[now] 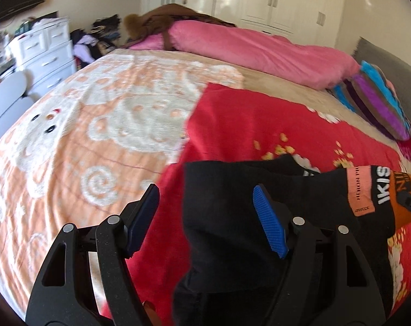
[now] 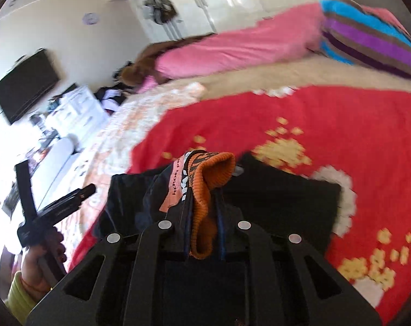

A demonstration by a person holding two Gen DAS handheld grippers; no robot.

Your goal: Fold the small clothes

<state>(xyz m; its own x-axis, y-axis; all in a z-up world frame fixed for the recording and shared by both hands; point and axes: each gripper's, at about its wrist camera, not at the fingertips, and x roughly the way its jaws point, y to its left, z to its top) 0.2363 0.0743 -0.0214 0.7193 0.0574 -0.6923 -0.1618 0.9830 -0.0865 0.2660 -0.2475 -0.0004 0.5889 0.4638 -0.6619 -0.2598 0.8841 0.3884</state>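
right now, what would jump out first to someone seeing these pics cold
The bright red blanket with yellow flowers fills the near part of the bed, with the black garment lying on it. The right gripper is shut on the garment's orange ribbed cuff, while the left gripper is open over the black cloth. Behind, a pink duvet lies along the far edge of the bed.

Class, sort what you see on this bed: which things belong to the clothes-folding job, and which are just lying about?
Job:
- black garment with orange ribbed cuff
- right gripper, shut on that cuff
- left gripper, open

Lying about:
- pink fluffy quilt
- striped plush pillow
- red flowered blanket
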